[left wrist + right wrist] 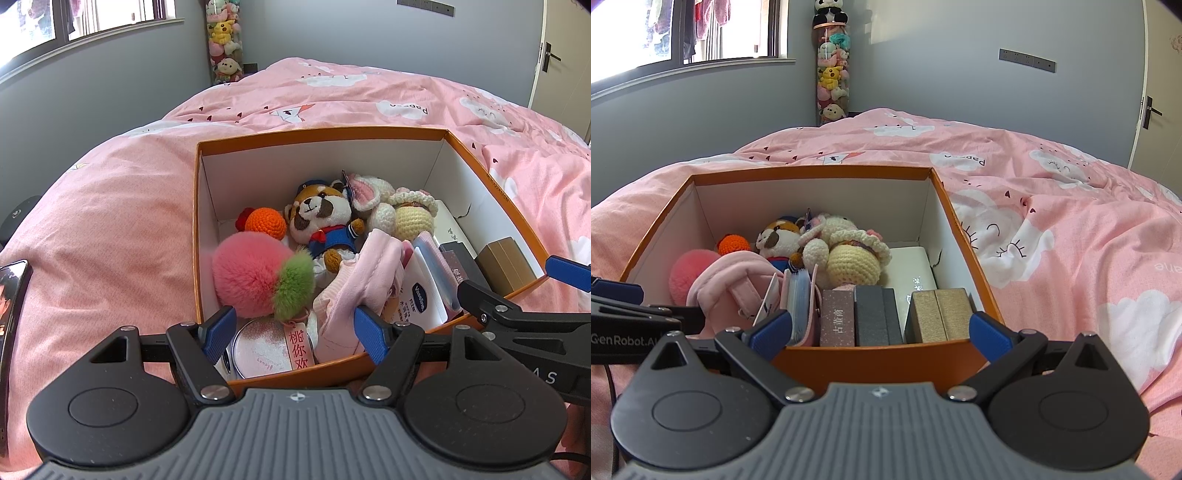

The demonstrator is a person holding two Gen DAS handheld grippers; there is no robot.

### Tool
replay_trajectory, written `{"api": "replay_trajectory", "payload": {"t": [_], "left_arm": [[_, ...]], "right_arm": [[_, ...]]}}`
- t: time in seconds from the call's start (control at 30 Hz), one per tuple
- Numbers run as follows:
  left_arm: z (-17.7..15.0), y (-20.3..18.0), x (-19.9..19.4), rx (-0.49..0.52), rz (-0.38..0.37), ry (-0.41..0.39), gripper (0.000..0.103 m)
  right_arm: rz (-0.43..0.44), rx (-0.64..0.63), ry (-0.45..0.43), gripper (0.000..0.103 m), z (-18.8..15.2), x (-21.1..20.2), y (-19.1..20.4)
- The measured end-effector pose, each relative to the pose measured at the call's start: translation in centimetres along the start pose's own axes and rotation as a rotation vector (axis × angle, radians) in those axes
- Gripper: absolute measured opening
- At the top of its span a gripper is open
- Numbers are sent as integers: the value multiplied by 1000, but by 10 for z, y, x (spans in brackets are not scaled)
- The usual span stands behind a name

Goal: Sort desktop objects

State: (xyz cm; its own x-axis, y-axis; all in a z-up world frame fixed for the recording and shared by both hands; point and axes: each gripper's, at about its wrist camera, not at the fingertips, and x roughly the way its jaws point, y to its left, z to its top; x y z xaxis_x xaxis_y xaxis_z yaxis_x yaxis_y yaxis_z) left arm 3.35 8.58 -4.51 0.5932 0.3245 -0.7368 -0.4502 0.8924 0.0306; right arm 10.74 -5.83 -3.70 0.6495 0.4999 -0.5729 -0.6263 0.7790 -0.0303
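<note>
While the orange box (pixel 871 363) sits packed with toys on the pink bed (pixel 1071 236), left gripper (pixel 295 332) hangs released, empty; right gripper (pixel 882 332) likewise spread, holding nothing.

We see left gripper (pixel 295 334): black linkages, blue fingers (pixel 370 338), silver screws, ribbed grey housing. Right gripper (pixel 881 334) matches; "GenRobot.AI" lettering on neighbour.

Matt orange cardboard box (pixel 879 360) on soft cotton quilt (pixel 1071 229) holds a fluffy pompom (pixel 251 277), crocheted doll (pixel 853 262), glossy tube (pixel 421 299).
</note>
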Motion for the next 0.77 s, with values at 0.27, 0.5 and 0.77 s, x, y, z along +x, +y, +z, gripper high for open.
{"api": "replay_trajectory", "payload": {"t": [0.27,0.5,0.77], "left_arm": [[0,0,0,1,0,1,83],[0,0,0,1,0,1,83],[-1,-1,0,1,-1,0,83]], "right_arm": [[0,0,0,102,0,0,0],[0,0,-1,102,0,0,0],[0,0,-1,102,-1,0,0]]}}
